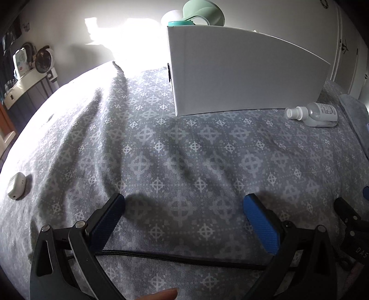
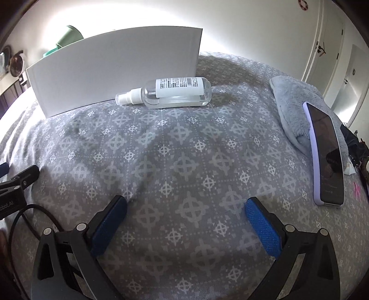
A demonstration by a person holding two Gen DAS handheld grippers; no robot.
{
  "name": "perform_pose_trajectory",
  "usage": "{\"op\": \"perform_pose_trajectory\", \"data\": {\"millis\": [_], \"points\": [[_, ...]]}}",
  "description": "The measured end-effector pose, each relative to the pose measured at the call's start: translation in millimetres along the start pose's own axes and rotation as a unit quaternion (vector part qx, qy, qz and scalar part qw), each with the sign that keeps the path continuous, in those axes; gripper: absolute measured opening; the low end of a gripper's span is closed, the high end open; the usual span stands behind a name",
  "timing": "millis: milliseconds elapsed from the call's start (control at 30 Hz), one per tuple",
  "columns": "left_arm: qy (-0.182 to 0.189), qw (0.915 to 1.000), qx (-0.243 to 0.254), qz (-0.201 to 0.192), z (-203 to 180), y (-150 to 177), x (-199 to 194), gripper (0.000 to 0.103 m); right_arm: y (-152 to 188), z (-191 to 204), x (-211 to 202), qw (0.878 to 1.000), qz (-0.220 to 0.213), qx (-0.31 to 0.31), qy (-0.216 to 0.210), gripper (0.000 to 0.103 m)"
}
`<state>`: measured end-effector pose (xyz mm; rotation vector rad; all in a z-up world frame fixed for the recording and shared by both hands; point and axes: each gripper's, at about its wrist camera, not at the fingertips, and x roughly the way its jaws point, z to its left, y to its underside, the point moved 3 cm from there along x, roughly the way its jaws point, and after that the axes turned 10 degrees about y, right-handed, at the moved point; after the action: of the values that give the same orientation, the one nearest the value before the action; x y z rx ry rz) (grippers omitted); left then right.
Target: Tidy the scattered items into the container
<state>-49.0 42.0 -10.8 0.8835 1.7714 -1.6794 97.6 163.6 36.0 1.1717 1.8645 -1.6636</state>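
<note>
A white box (image 1: 242, 71) stands on the patterned bed cover; it also shows in the right wrist view (image 2: 115, 69). A green item (image 1: 203, 11) and a teal-capped item (image 1: 180, 23) stick out above its rim. A clear spray bottle (image 2: 166, 93) lies on its side in front of the box's right end; it also shows in the left wrist view (image 1: 311, 114). A small white case (image 1: 16, 185) lies far left. My left gripper (image 1: 184, 203) is open and empty over the cover. My right gripper (image 2: 185, 205) is open and empty, well short of the bottle.
A phone in a lilac case (image 2: 326, 154) rests against a folded grey towel (image 2: 293, 108) at the right. A black cable (image 1: 184, 256) runs under the left gripper. A shelf with a fan (image 1: 43, 60) stands beyond the bed's left edge. Doors (image 2: 329, 46) at right.
</note>
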Motion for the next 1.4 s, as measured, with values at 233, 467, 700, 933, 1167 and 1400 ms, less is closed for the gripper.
{"op": "perform_pose_trajectory", "data": {"millis": [233, 467, 700, 933, 1167, 1400], "points": [[0.001, 1.0, -0.001, 0.0, 0.7, -0.6, 0.8, 0.103, 1.2, 0.7, 1.8, 1.0, -0.001, 0.0, -0.002, 0.103], [0.001, 1.0, -0.001, 0.0, 0.4, -0.6, 0.7, 0.103, 1.3, 0.8, 1.9, 1.0, -0.001, 0.0, -0.002, 0.103], [0.002, 1.0, -0.001, -0.001, 1.7, -2.2, 0.9, 0.103, 1.1, 0.8, 2.5, 1.0, -0.001, 0.0, -0.002, 0.103], [0.001, 1.0, -0.001, 0.0, 1.5, -3.1, 0.4, 0.103, 1.0, 1.0, 2.4, 1.0, -0.001, 0.0, -0.002, 0.103], [0.003, 1.0, -0.002, 0.0, -0.4, -4.2, -1.2, 0.103, 1.0, 1.4, 1.8, 1.0, -0.001, 0.0, -0.002, 0.103], [-0.004, 1.0, 0.001, 0.002, 6.2, -10.5, 5.4, 0.103, 1.3, 1.4, 0.8, 1.0, -0.001, 0.001, -0.002, 0.103]]}}
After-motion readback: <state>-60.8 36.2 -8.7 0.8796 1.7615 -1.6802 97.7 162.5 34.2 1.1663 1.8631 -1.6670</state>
